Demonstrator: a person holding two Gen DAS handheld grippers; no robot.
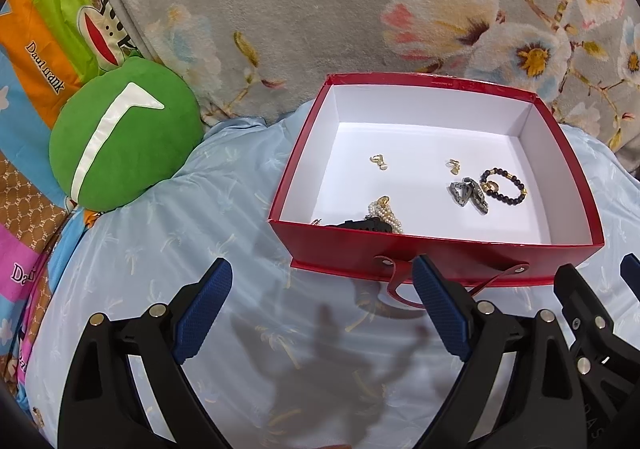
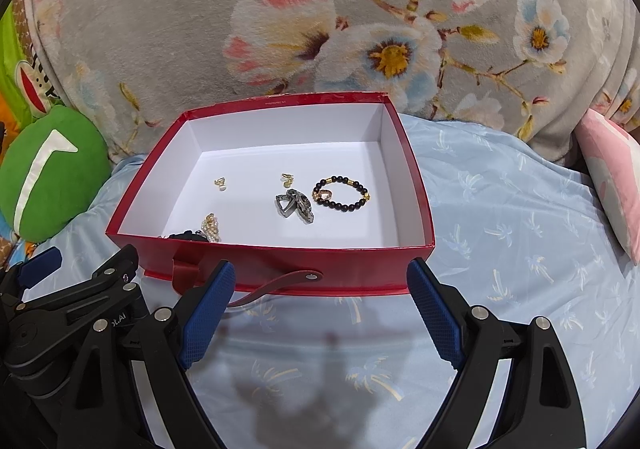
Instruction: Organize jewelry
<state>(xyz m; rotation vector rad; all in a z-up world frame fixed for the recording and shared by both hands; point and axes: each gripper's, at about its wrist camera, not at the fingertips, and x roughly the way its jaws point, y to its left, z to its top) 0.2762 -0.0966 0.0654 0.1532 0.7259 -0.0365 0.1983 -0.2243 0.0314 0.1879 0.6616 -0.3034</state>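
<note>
A red box (image 1: 436, 249) (image 2: 272, 261) with a white inside sits on a light blue sheet. In it lie a black beaded bracelet (image 1: 505, 185) (image 2: 345, 193), a grey metal link piece (image 1: 469, 193) (image 2: 295, 205), two small gold earrings (image 1: 378, 161) (image 1: 453, 165) (image 2: 220, 184) (image 2: 286, 179), and a pearl strand (image 1: 385, 213) (image 2: 210, 228) beside a black item at the near wall. My left gripper (image 1: 322, 305) stands open in front of the box, nothing between its fingers. My right gripper (image 2: 320, 305) is open too, just before the box's near wall.
A green round cushion (image 1: 126, 137) (image 2: 52, 173) lies left of the box. A grey floral blanket (image 1: 304, 9) (image 2: 360, 29) rises behind it. A pink pillow (image 2: 612, 177) lies at the right. A red strap handle (image 2: 276, 283) hangs from the box's near wall.
</note>
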